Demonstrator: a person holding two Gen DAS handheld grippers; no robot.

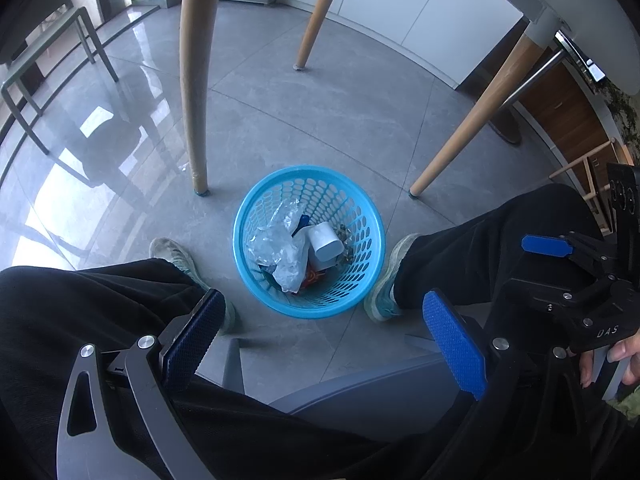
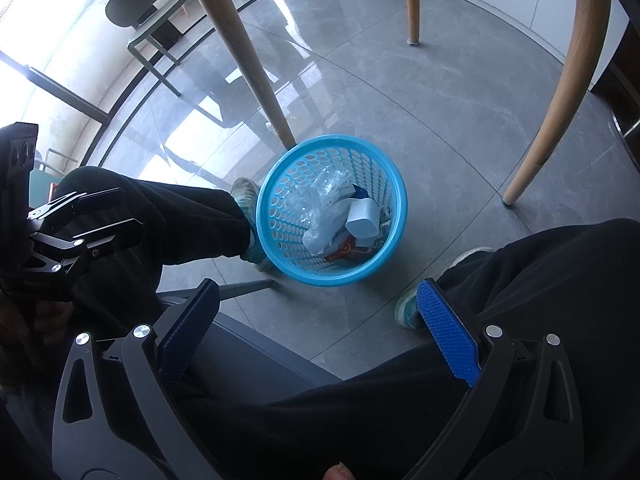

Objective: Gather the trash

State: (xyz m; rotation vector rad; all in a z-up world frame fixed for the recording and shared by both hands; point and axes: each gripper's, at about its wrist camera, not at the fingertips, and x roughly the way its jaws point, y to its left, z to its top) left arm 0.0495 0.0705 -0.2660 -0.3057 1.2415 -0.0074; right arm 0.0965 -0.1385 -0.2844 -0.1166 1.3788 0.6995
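Observation:
A blue perforated waste basket [image 1: 362,288] stands on the grey tile floor between the person's feet; it also shows in the right wrist view [image 2: 280,240]. Inside lie crumpled clear plastic [image 1: 280,248], a white paper cup [image 1: 326,244] on its side and a red wrapper [image 1: 311,279]. The same plastic [image 2: 320,216] and cup [image 2: 362,220] show in the right wrist view. My left gripper [image 1: 324,328] is open and empty, high above the basket's near rim. My right gripper [image 2: 320,320] is open and empty, above and near the basket.
The person sits on a grey chair [image 1: 380,392], black-trousered legs [image 1: 80,320] on both sides of the basket. Wooden table legs [image 1: 194,80] stand just behind the basket and to its right [image 1: 472,124]. A green chair [image 1: 44,52] stands far left.

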